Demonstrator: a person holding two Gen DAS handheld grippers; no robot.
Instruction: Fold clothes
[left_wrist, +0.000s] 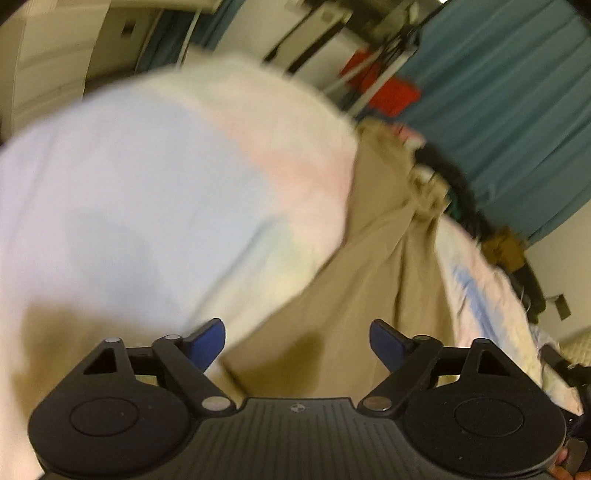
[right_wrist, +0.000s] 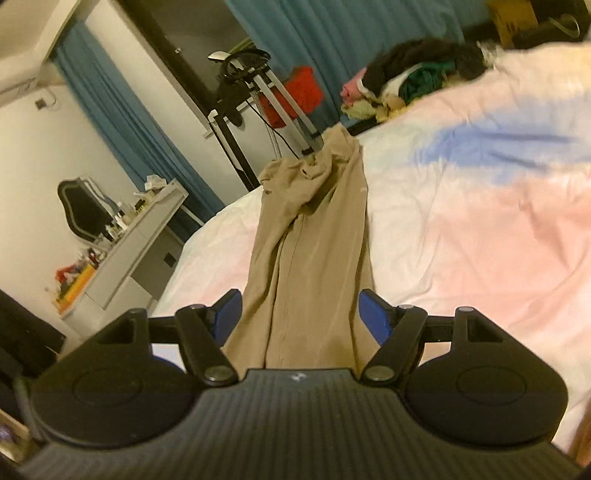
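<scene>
Two grippers (left_wrist: 297, 341) (right_wrist: 300, 314) spread wide, holding nothing. Trousers (right_wrist: 314, 229) stretched lengthwise straight ahead on bed (right_wrist: 480, 221), near end between right fingers; right nearer.

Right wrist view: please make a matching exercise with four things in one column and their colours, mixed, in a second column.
Things:
1. trousers
2. curtain
3. bedspread
4. pads of the right tool

Colours:
A. teal
B. dark blue
C. beige
D. pastel pink, white and blue

Pairs: 1-C, 2-A, 3-D, 4-B
</scene>
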